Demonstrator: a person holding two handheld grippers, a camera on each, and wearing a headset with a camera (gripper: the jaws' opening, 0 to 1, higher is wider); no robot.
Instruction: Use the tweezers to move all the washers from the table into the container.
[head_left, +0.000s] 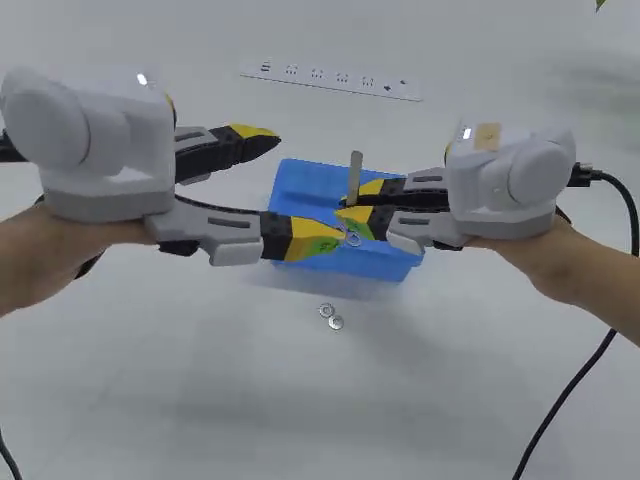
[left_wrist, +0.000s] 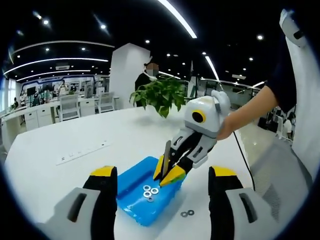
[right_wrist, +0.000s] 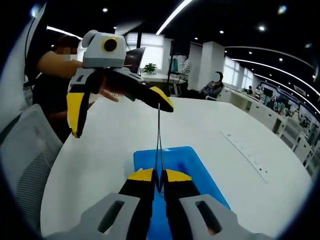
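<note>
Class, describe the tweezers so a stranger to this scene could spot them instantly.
Find the blue container in the middle of the white table. Above it the right claw pinches the tweezers: a thin grey metal strip standing upright, unlike the thick yellow-and-black claw tips around it.

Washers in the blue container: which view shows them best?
Left gripper view: the washers lie unobstructed on the floor of the blue container. Head view: the left gripper and right gripper cover most of its inside. Right gripper view: that gripper's jaws hide part of it.
</note>
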